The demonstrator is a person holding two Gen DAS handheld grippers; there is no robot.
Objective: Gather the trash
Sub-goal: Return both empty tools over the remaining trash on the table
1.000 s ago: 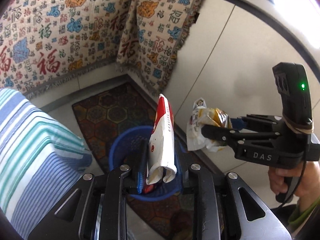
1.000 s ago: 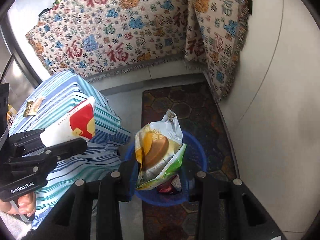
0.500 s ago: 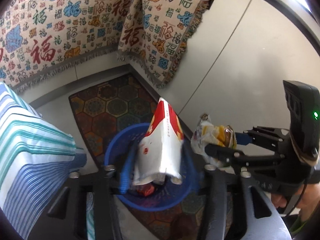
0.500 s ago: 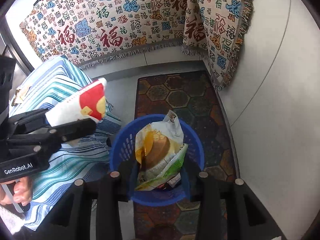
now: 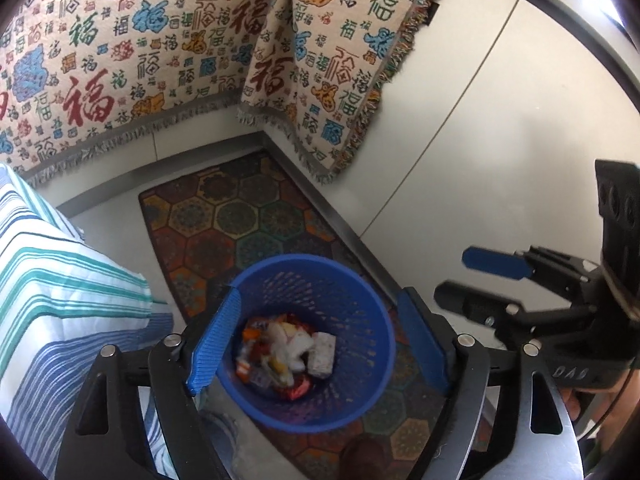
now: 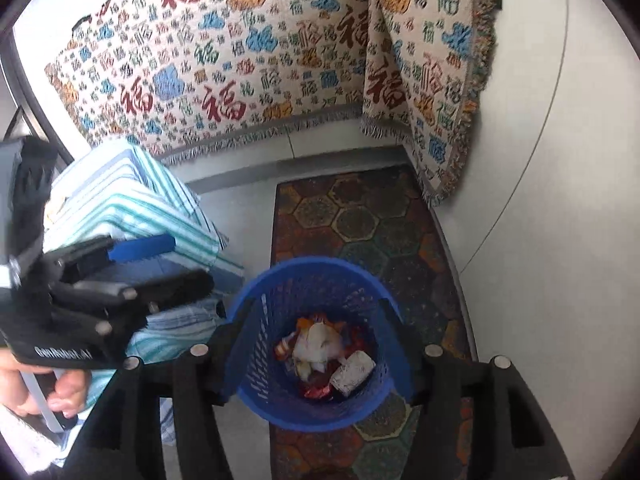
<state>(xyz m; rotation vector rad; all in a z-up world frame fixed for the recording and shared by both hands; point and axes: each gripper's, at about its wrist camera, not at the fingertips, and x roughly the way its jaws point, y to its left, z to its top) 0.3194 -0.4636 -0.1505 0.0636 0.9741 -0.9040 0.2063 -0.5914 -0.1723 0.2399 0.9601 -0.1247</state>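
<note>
You are holding both grippers, left (image 5: 320,340) and right (image 6: 320,356), over the blue basket (image 5: 360,280), fingers opening and empty; crumpled wrappers (image 5: 280,356) are lying inside.

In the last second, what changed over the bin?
Both wrappers were let go: the red-and-white one left the left gripper, the yellow-green one left the right gripper, and both lie in the blue bin. Both jaws are opening, empty. Bin, rug and striped cloth stayed put.

"福" all over hanging blanket (image 5: 168,52); "das" on right gripper (image 5: 476,280) body; "genrobot.ai" on left gripper (image 6: 168,260) body.
</note>
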